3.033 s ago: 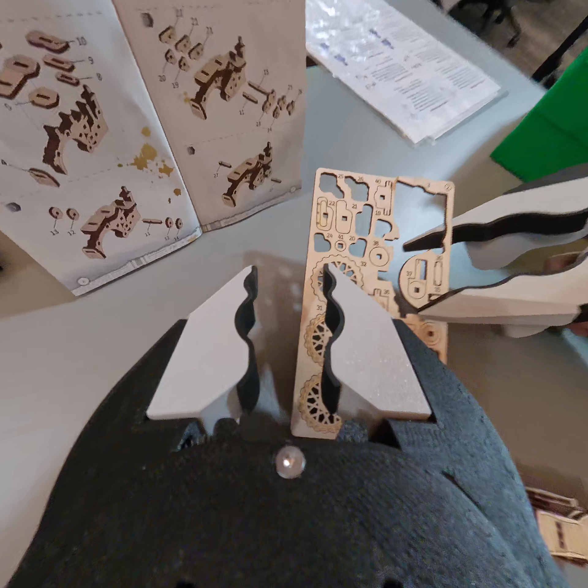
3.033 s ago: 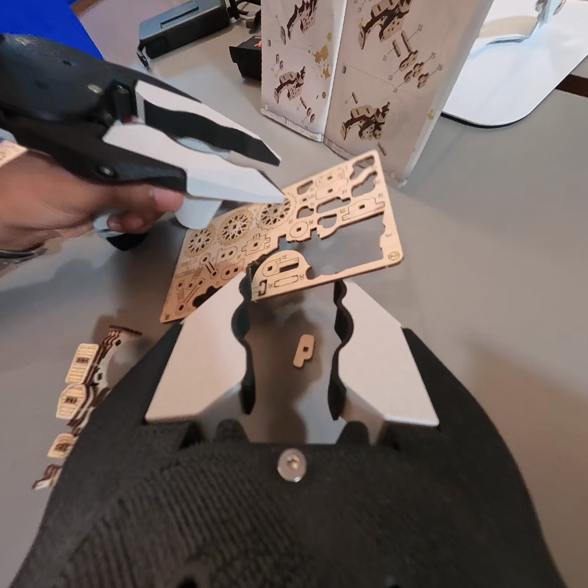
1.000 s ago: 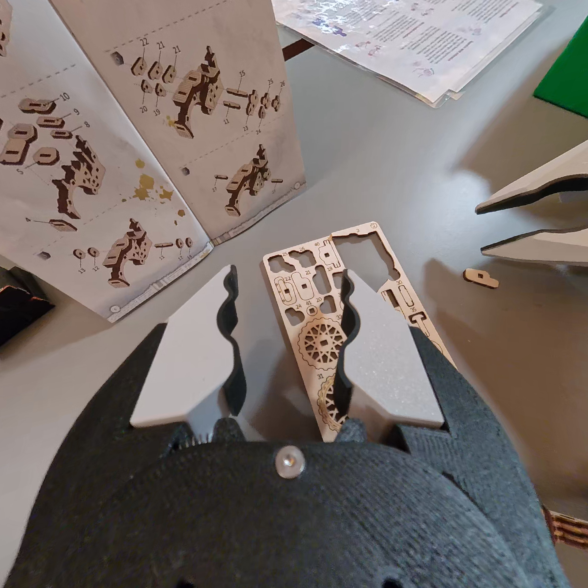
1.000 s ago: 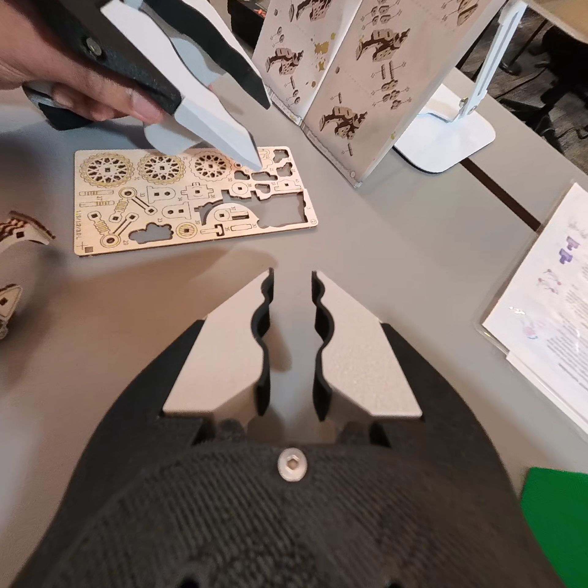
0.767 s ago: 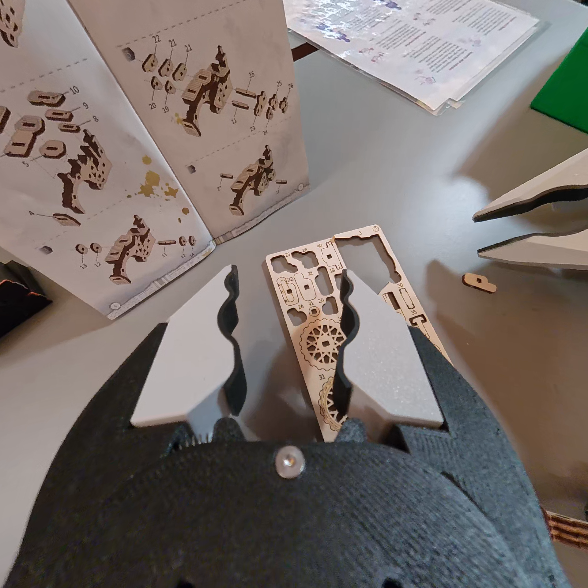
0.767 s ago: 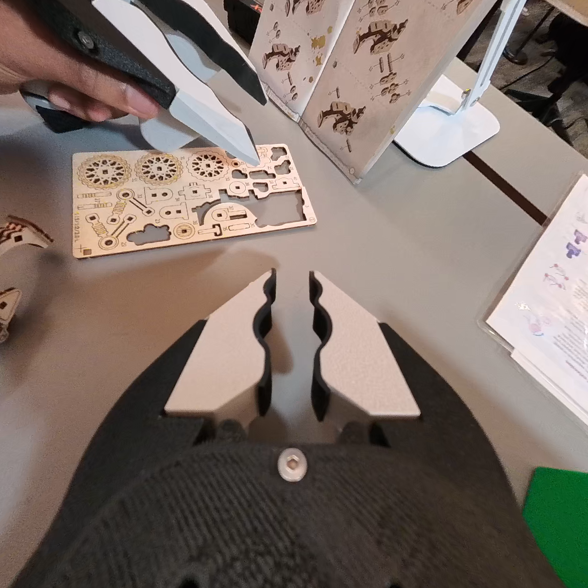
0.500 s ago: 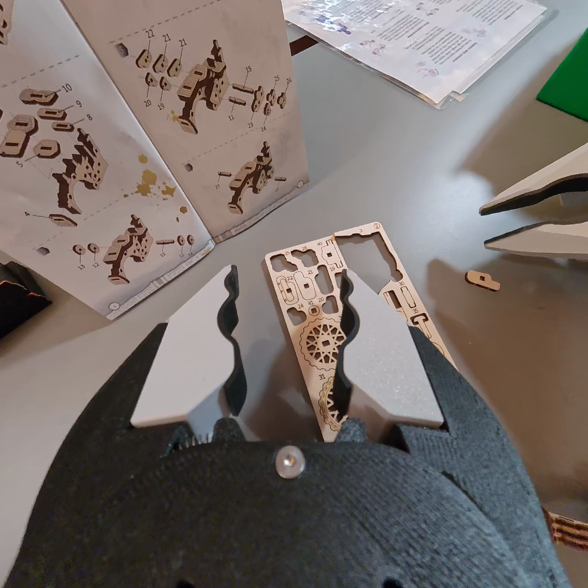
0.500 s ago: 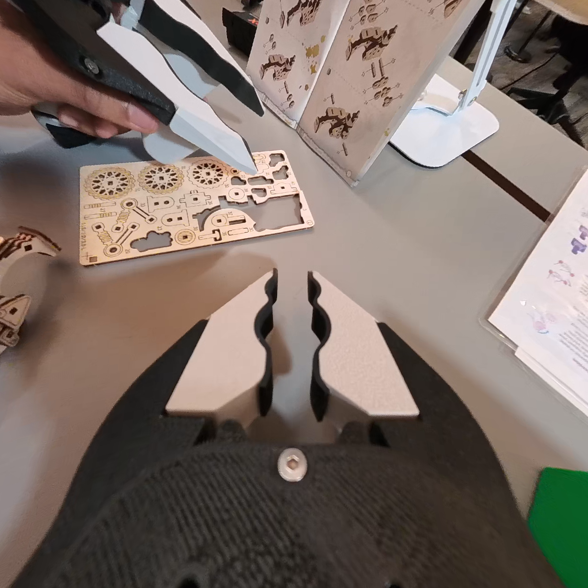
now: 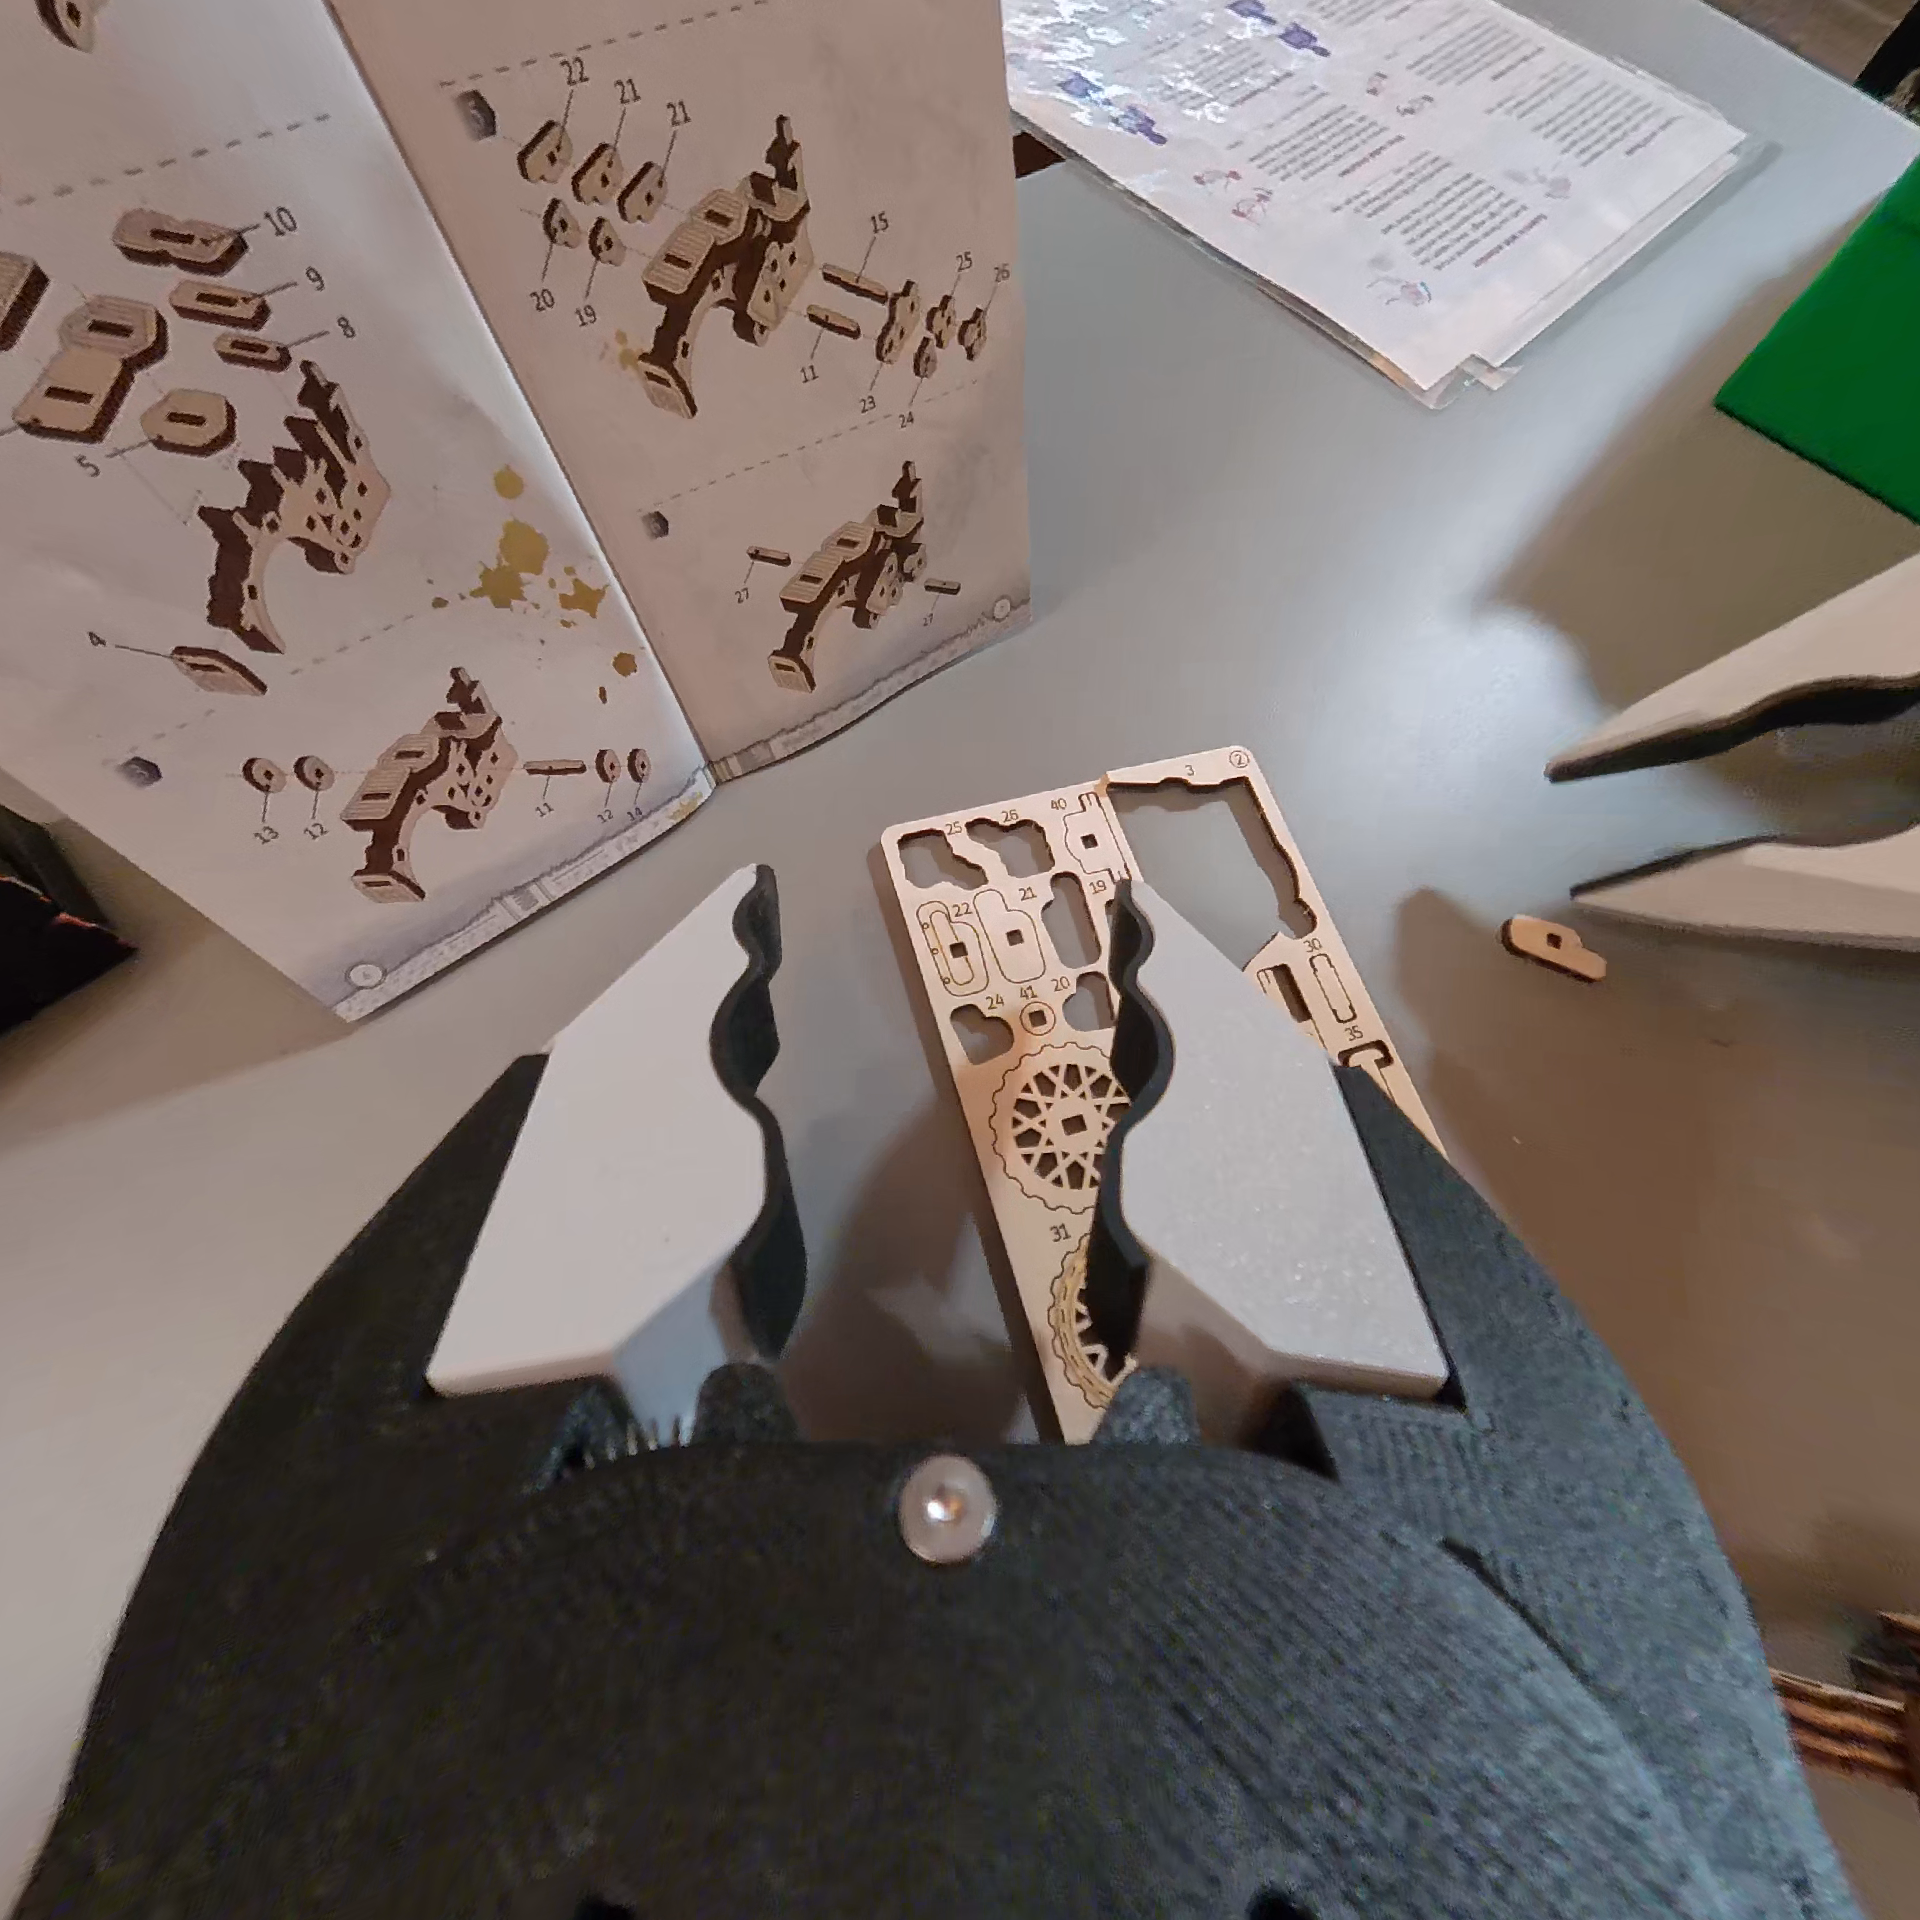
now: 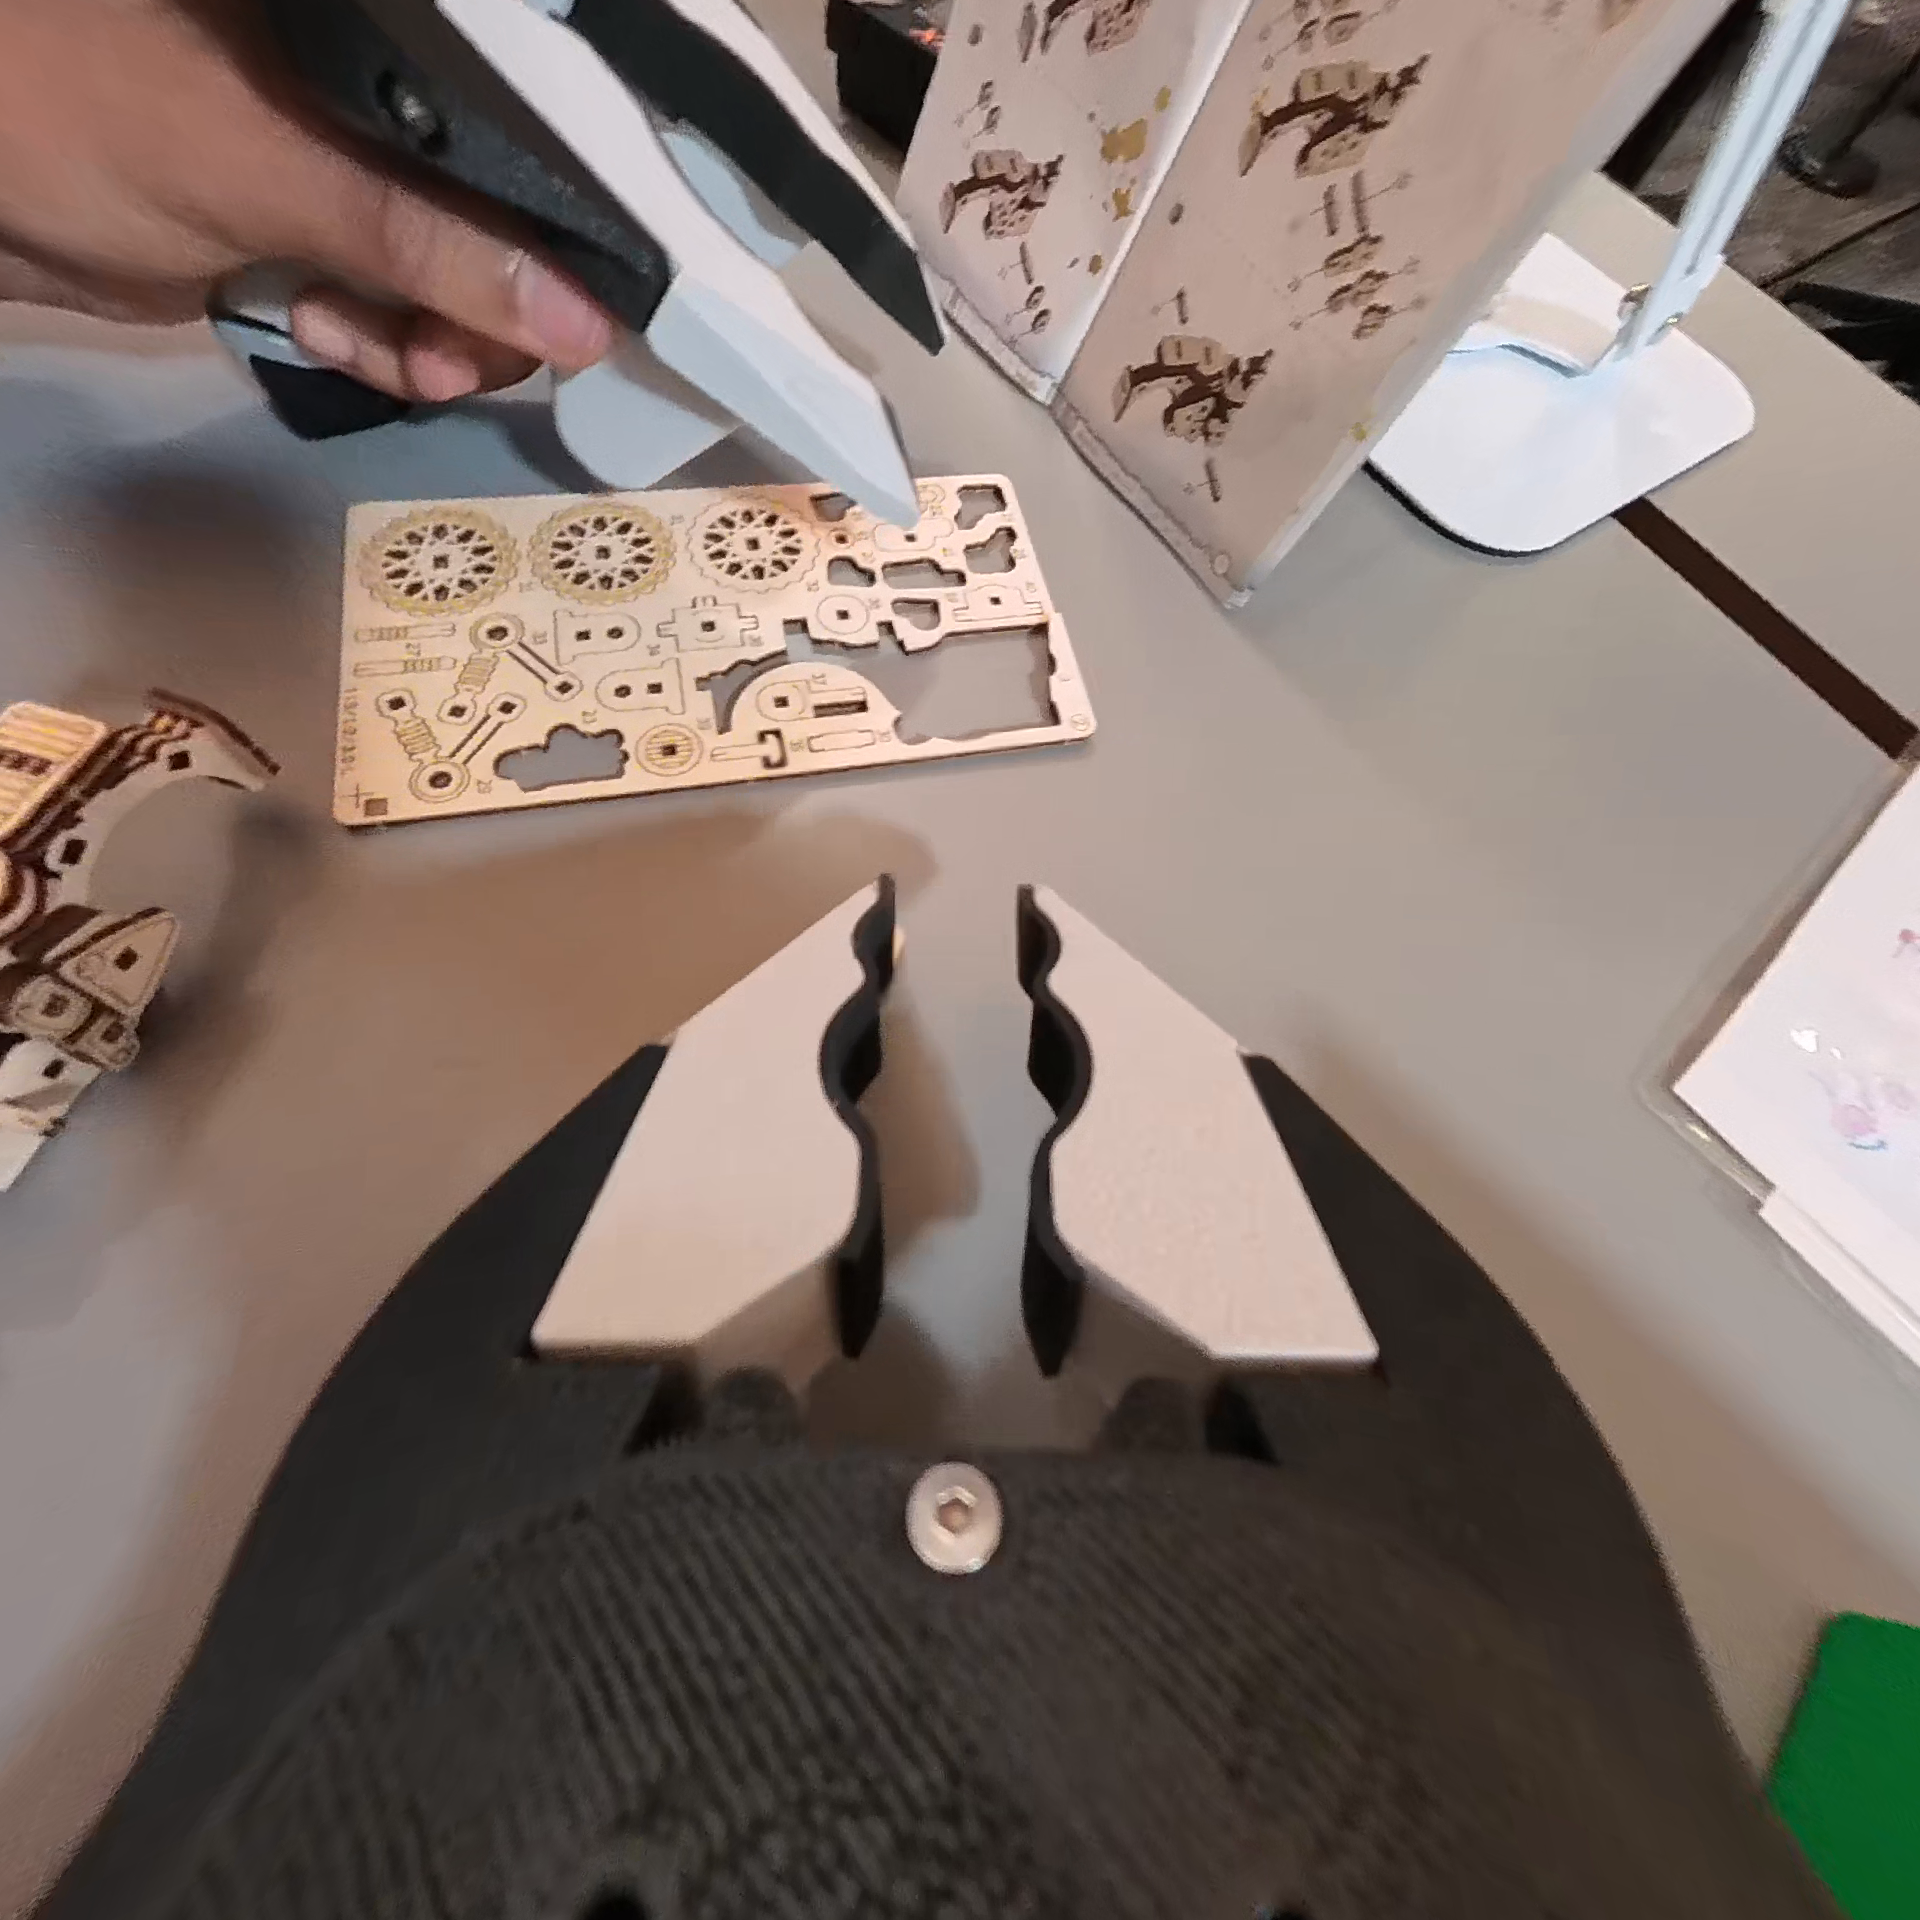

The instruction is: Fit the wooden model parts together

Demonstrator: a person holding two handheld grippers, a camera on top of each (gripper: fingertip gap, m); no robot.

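Observation:
A laser-cut wooden parts sheet (image 9: 997, 935) lies flat on the grey table, with several pieces punched out; it also shows in the right wrist view (image 10: 707, 644). My left gripper (image 9: 940, 894) is open and empty, and one fingertip (image 10: 899, 499) rests at the sheet's far end. A small loose wooden piece (image 9: 1553, 945) lies on the table right of the sheet. My right gripper (image 10: 956, 899) is open with a narrow gap and empty, low over the table, with that piece peeking out at its left fingertip (image 10: 896, 940). A part-built wooden model (image 10: 73, 935) stands at the left.
An instruction booklet (image 9: 520, 416) stands open on a white stand (image 10: 1558, 416) behind the sheet. Printed pages in a plastic sleeve (image 9: 1351, 156) and a green sheet (image 9: 1849, 343) lie at the far right. A hand (image 10: 312, 208) holds the left gripper.
The right gripper has moved forward and lower toward the small loose piece. The left gripper has stayed at the sheet's end, still open.

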